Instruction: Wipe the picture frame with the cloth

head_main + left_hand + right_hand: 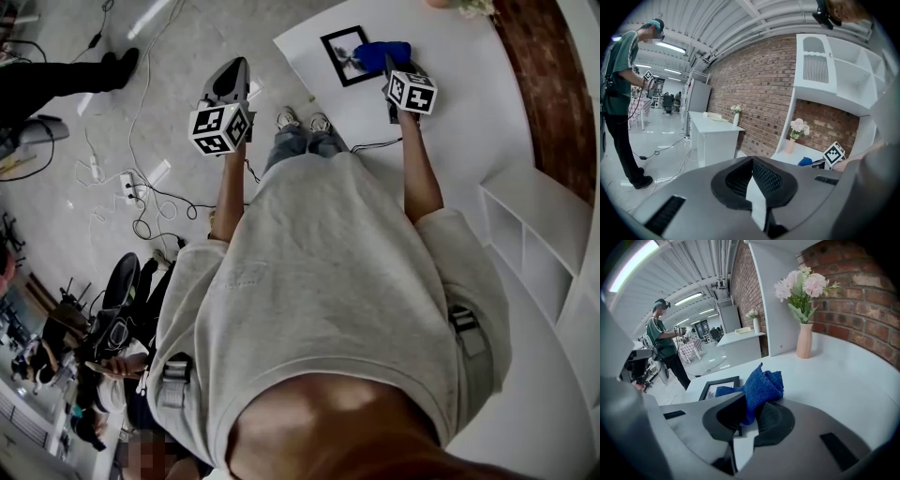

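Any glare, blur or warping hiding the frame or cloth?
Head view: heavy fisheye, torso fills the middle, picture frame and cloth small yet sharp. Right gripper view: cloth crisp, ceiling light glares upper left. Left gripper view: edges bowed, no frame.

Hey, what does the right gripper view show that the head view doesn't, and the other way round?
Only the right gripper view: the right gripper with its jaws closed on a fold of the blue cloth, and a white desk far behind.

Only the head view: the left gripper held out over the floor, off the table, plus the person's shoes and a power strip.

Both: the cloth bunched by the black picture frame, which lies flat on the white table.
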The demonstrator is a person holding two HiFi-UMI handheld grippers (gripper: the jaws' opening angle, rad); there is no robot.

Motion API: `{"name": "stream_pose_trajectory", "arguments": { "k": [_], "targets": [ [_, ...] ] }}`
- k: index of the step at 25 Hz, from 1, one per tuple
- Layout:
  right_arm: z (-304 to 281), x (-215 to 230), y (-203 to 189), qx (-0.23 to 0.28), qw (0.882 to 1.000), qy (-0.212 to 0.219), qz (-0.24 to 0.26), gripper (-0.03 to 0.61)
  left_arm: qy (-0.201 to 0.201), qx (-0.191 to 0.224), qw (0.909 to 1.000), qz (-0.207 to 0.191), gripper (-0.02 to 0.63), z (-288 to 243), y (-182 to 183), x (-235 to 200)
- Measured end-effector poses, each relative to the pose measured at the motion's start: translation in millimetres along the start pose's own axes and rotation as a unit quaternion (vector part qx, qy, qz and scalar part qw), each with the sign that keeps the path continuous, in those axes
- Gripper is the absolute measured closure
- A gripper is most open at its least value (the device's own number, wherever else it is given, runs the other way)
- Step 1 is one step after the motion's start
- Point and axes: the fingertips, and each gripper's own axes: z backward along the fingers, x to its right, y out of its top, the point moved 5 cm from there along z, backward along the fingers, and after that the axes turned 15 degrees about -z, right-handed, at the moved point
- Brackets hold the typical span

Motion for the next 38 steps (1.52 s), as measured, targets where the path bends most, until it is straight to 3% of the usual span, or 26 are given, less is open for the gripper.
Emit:
{"name": "stream_pose_trajectory", "arguments": {
  "k": [11, 19, 25, 33, 38],
  "targets": [
    [27, 6, 24, 0.039, 0.999, -0.018, 0.014, 0.522, -0.006, 0.004, 1.0, 0.001, 0.598, 4, -1, 2],
    [55, -21, 35, 0.068, 0.997, 0.005, 0.048, 0.522, -0.01, 0.011, 0.9999, 0.001, 0.598, 6, 0, 9],
    [63, -58, 16, 0.058, 0.995, 0.038, 0.075, 0.522, -0.012, 0.014, 0.9998, 0.002, 0.598, 7, 0, 16],
    [65, -107, -16, 0.046, 0.992, 0.09, 0.074, 0.522, -0.012, 0.014, 0.9998, 0.005, 0.598, 10, -3, 14],
    [66, -115, -30, 0.035, 0.992, 0.101, 0.071, 0.522, -0.008, 0.01, 0.9999, 0.004, 0.598, 14, -5, 10]
  ]
}}
